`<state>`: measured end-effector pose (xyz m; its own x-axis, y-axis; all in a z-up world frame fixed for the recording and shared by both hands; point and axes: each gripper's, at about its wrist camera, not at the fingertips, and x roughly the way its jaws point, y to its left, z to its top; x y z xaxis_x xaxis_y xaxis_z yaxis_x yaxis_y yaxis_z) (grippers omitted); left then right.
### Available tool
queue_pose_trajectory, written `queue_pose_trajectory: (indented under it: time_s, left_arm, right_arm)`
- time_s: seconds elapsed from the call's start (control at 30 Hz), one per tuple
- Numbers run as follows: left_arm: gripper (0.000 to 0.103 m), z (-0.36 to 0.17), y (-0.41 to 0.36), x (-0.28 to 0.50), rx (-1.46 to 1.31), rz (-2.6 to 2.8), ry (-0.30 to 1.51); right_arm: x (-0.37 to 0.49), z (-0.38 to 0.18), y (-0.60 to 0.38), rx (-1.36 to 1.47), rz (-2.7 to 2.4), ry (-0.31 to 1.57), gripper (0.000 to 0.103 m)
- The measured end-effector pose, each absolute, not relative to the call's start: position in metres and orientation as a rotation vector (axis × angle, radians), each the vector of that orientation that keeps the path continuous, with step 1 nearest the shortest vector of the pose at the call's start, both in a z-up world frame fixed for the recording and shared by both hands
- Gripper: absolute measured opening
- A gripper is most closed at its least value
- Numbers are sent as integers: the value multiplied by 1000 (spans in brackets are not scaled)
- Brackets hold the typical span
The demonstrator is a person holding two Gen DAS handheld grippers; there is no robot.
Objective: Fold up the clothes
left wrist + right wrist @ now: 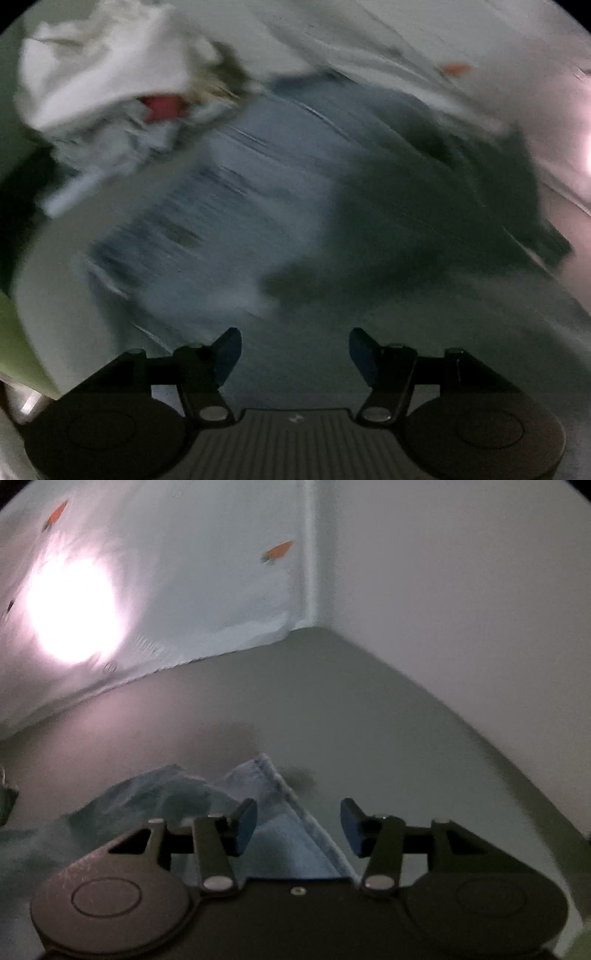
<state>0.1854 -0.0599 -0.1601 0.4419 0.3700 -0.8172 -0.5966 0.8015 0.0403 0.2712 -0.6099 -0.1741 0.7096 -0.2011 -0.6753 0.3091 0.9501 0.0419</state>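
Observation:
A blue denim garment [236, 184] lies spread on the grey table, blurred by motion in the left wrist view. My left gripper [295, 339] hangs above the table in front of it, open, with nothing between its blue pads. In the right wrist view a hemmed corner of the same blue garment [280, 834] lies under and just ahead of my right gripper [298, 814]. That gripper is open; the cloth sits below the gap and the pads do not press on it.
A heap of white clothes [103, 74] with a red patch [162, 107] lies at the far left. A dark shadow [424, 221] covers the garment's right side. White walls [443, 590] meet in a corner behind the table [295, 709]; a bright glare [74, 609] shows on the left wall.

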Motion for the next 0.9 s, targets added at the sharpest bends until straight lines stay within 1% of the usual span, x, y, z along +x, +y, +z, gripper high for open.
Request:
queue_pose_trajectory:
  time_s: [0.13, 0.2, 0.23, 0.27, 0.3, 0.33, 0.37, 0.4, 0.47, 0.53, 0.6, 0.63, 0.7, 0.73, 0.77, 0.9]
  left_arm:
    - [66, -188, -100, 205, -303, 566, 999]
    - [66, -197, -110, 214, -291, 583, 1016]
    - [67, -201, -113, 219, -280, 600, 1020]
    - [71, -202, -114, 223, -286, 620, 1014]
    - [74, -203, -114, 226, -293, 640, 1007]
    - [74, -203, -113, 228, -307, 651, 1006]
    - [77, -204, -111, 230, -321, 660, 1007]
    - [80, -205, -109, 231, -327, 663, 1008]
    - [83, -207, -109, 232, -309, 658, 1008]
    - [86, -207, -110, 231, -289, 652, 1002]
    - [96, -210, -107, 229, -300, 674, 1001]
    - [97, -211, -104, 229, -317, 682, 1005]
    - [100, -213, -100, 229, -335, 678, 1011]
    - [101, -213, -98, 228, -336, 675, 1011]
    - [103, -214, -97, 228, -337, 672, 1011]
    - [103, -216, -95, 227, -334, 662, 1009]
  right_arm:
    - [312, -198, -624, 220, -251, 796, 54]
    - [327, -211, -632, 264, -240, 825, 54]
    - [333, -216, -637, 289, -227, 837, 48]
    - [339, -222, -640, 313, -211, 849, 27]
    - [344, -226, -643, 336, -191, 856, 14]
    - [346, -226, -646, 350, -195, 839, 10]
    - [348, -225, -649, 363, -200, 819, 8]
    - [346, -220, -651, 375, -214, 789, 6]
    - [344, -210, -654, 411, -250, 732, 3]
    - [348, -215, -654, 405, -265, 739, 3]
    - [357, -231, -649, 333, -279, 805, 4]
    - [360, -238, -645, 290, -276, 831, 6]
    - [355, -236, -637, 220, -289, 814, 12]
    - [350, -232, -637, 214, -301, 805, 17]
    - [343, -227, -645, 247, -309, 789, 25]
    - [310, -206, -679, 393, -353, 733, 27]
